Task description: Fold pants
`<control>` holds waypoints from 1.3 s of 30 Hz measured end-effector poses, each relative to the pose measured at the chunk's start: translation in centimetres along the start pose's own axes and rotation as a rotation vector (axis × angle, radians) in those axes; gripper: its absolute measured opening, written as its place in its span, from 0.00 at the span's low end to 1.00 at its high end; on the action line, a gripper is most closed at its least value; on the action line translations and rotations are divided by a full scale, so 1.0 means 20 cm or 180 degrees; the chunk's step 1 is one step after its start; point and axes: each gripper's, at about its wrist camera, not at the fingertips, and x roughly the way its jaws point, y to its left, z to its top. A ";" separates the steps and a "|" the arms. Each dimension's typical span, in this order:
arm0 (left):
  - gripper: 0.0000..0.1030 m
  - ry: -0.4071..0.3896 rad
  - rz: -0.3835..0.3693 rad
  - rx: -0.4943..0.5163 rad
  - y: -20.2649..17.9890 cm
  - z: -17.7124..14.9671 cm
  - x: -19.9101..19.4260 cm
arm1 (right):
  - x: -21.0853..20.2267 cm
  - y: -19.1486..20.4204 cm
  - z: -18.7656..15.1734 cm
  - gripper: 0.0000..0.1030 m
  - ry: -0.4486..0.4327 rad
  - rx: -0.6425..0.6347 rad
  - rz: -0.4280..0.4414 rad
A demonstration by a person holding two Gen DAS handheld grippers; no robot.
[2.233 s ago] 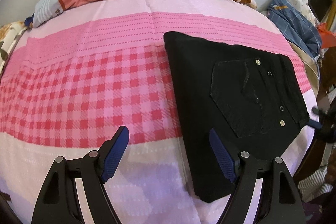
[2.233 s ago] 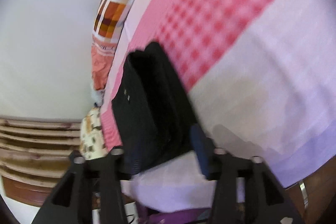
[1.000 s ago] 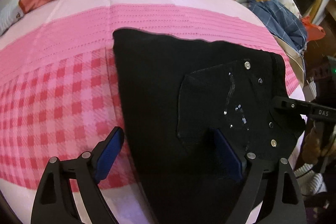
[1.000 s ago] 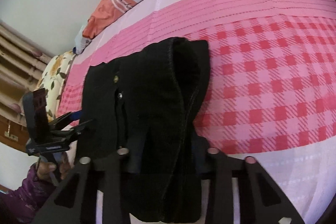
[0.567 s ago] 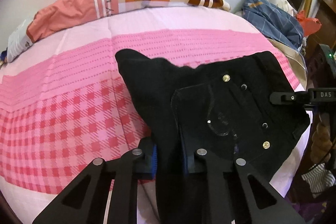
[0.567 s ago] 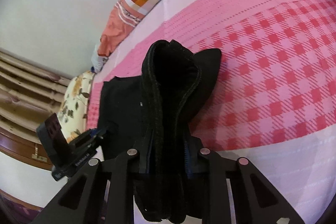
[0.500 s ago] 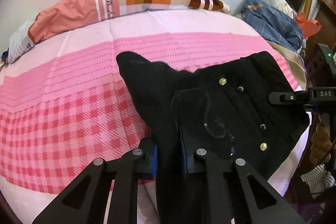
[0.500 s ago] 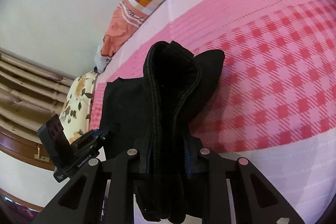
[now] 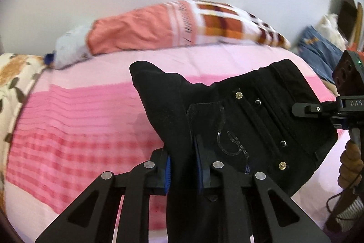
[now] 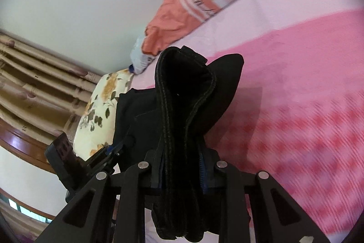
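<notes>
Black pants (image 9: pixel 238 124), folded into a thick bundle, are held up above the bed (image 9: pixel 75 120), pocket and rivets facing the left camera. Left gripper (image 9: pixel 183 165) pinches one folded edge; right gripper (image 10: pixel 182 165) clamps the stacked waistband layers at the other end. Behind: pink checked bedspread, orange plaid pillow (image 9: pixel 177 26), floral pillow (image 10: pixel 102 111), blue clothes (image 9: pixel 318 54).

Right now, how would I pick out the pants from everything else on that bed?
Start at the pink checked bedspread below the orange plaid pillow. Raised over its middle are the black pants, pinched by the left tool and the right tool. They are the only black cloth, with metal rivets and a sequinned back pocket.
</notes>
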 end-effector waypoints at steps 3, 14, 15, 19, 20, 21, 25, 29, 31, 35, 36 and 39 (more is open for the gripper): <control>0.17 -0.0071 0.0160 -0.0070 0.18 0.07 0.00 | 0.16 0.07 0.09 0.22 0.0034 -0.0041 0.0083; 0.17 -0.0167 0.0524 -0.0271 0.75 0.22 0.18 | 0.72 0.18 0.29 0.21 0.0199 -0.0105 0.0109; 0.17 -0.0150 0.0540 -0.0278 0.79 0.22 0.21 | 0.75 0.17 0.30 0.21 0.0217 -0.0109 0.0083; 0.18 -0.0042 0.0569 -0.0326 0.87 0.19 0.33 | 0.82 0.12 0.32 0.21 0.0230 -0.0064 -0.0002; 0.18 -0.0049 0.0596 -0.0323 0.89 0.17 0.35 | 0.82 0.11 0.32 0.21 0.0230 -0.0068 -0.0018; 0.20 -0.0057 0.0600 -0.0321 0.90 0.16 0.36 | 0.83 0.10 0.31 0.21 0.0237 -0.0089 -0.0049; 0.31 -0.0042 0.0668 -0.0326 0.91 0.12 0.41 | 0.84 0.08 0.30 0.25 0.0248 -0.0140 -0.0211; 0.45 -0.0033 0.0819 -0.0322 0.91 0.09 0.41 | 0.83 0.14 0.30 0.33 0.0187 -0.0335 -0.0548; 0.53 -0.0073 0.0942 -0.0272 0.88 0.09 0.38 | 0.79 0.22 0.28 0.35 0.0031 -0.0536 -0.0786; 0.72 -0.0252 0.1174 -0.0162 0.81 0.07 0.28 | 0.64 0.44 0.17 0.46 -0.0332 -0.1093 -0.1088; 0.79 -0.0311 0.1201 -0.0144 0.79 0.07 0.25 | 0.61 0.48 0.14 0.57 -0.0402 -0.1151 -0.1092; 0.83 -0.0438 0.1227 -0.0154 0.73 0.07 0.14 | 0.51 0.57 0.06 0.65 -0.0606 -0.1243 -0.1107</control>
